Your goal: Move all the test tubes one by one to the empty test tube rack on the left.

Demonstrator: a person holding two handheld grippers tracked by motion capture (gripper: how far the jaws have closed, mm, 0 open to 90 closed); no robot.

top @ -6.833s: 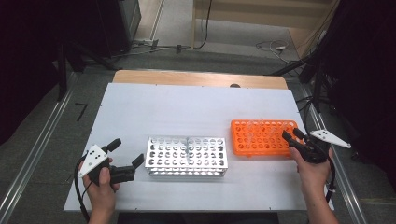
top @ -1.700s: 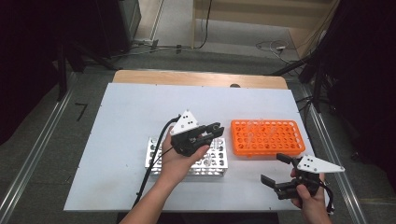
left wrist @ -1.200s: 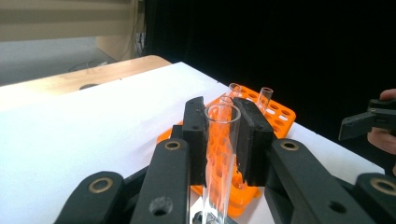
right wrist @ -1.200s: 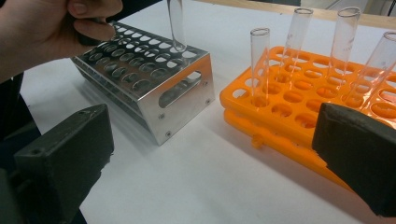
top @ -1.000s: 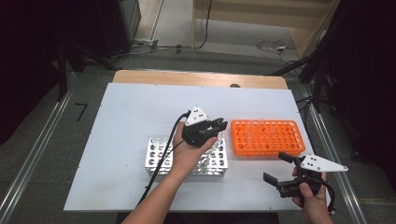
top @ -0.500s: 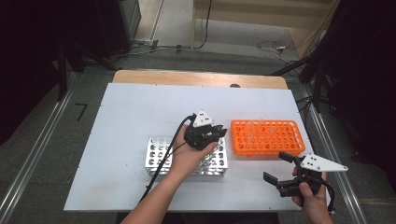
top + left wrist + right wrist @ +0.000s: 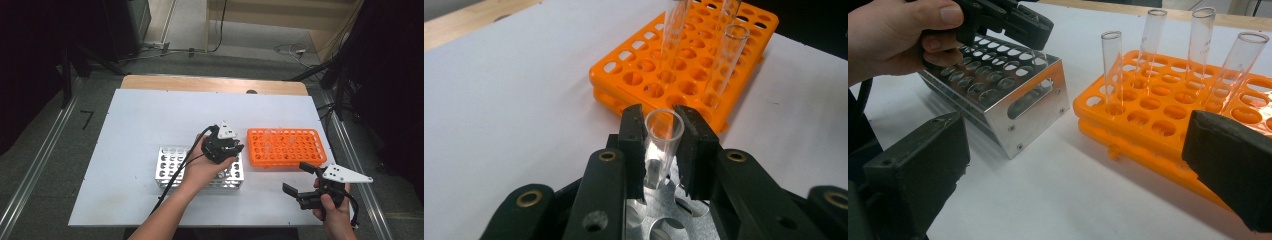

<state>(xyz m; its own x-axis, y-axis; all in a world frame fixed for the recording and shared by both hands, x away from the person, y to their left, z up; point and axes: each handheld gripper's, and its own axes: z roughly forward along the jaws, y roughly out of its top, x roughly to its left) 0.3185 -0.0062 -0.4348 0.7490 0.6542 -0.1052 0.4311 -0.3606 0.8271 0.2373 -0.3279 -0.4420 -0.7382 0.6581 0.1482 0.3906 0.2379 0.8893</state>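
Left gripper [image 7: 663,142] grips the clear glass test tube [image 7: 661,145] over the silver metal rack [image 7: 201,167]; keep it upright and seat it fully. Right gripper [image 7: 305,181], near right, hangs unclenched.

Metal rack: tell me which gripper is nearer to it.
Left. The left gripper is over the metal rack's right end, shut on a glass tube. The right gripper hovers open, off to the rack's right, near the table's front edge.

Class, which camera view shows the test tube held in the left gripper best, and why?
The left gripper view: the test tube stands close up, clamped between the left gripper pads over the metal rack. In the high view, hand and gripper cover it; in the right gripper view it is barely discernible.
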